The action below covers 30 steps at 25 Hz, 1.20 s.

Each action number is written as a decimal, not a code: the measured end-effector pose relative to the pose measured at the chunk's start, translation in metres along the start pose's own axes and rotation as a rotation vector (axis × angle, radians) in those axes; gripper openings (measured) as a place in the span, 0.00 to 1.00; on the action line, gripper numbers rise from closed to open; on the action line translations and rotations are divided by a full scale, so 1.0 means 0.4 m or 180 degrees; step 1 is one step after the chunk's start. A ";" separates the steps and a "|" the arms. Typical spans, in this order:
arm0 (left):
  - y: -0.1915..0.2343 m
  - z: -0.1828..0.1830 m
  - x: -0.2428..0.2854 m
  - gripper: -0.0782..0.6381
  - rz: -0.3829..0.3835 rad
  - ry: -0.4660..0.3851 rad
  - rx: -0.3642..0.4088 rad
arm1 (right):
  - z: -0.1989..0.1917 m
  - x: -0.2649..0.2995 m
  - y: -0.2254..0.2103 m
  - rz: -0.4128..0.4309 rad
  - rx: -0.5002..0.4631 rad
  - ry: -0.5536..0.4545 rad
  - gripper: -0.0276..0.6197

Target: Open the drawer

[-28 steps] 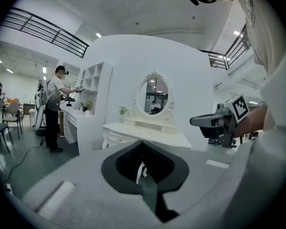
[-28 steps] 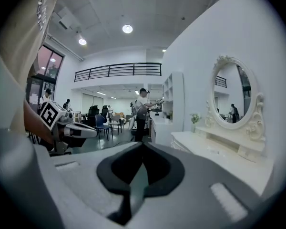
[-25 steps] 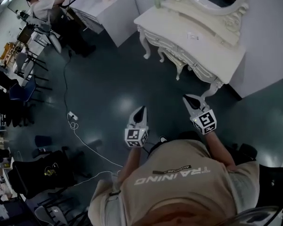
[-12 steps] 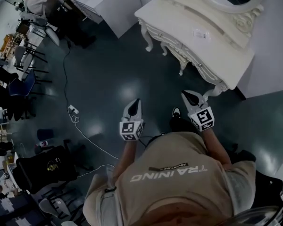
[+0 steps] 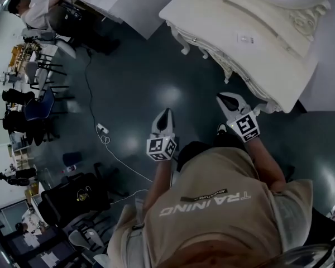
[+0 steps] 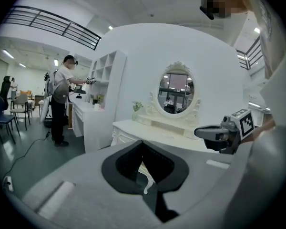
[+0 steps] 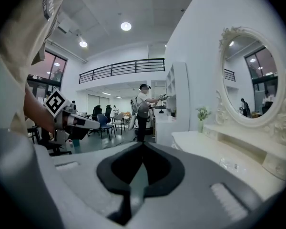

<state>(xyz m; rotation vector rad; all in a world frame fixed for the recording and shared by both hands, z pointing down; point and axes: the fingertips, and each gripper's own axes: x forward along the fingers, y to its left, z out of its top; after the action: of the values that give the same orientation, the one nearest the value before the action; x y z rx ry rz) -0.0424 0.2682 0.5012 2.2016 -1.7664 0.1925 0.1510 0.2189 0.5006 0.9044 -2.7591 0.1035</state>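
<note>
Standing ahead-right, the white carved-wood dressing table (image 5: pixel 257 54) runs diagonally, with its pale drawer front (image 5: pixel 207 50) along the near edge. The right gripper (image 5: pixel 222 98) is nearer than the left gripper (image 5: pixel 166 114); both are closed and empty.

The head view looks steeply down from above the person's shoulders onto the floor, the left gripper (image 5: pixel 166 113), the right gripper (image 5: pixel 220 98) and the dressing table (image 5: pixel 257 43) at upper right. The left gripper view faces almost level toward this table and its mirror (image 6: pixel 175 88). The right gripper view is nearer, with the table at its right. All three views share the table and a standing person (image 6: pixel 62 104) far behind.
</note>
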 end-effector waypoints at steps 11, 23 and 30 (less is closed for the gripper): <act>0.205 -0.001 0.139 0.11 -0.0128 0.0123 0.0071 | -0.004 0.260 -0.028 0.0099 0.0010 0.0240 0.05; 0.572 0.154 0.347 0.11 -0.0574 -0.0093 0.0321 | 0.154 0.531 -0.066 -0.0587 0.0086 0.0312 0.05; 0.642 0.156 0.494 0.11 -0.0743 -0.0024 0.0410 | 0.090 0.601 -0.125 -0.0798 0.0222 0.0479 0.05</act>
<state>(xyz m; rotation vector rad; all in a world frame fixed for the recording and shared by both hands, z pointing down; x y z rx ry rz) -0.2513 0.0158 0.5410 2.4796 -1.5224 0.2503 -0.0145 0.0354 0.5239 1.1997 -2.4960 0.2151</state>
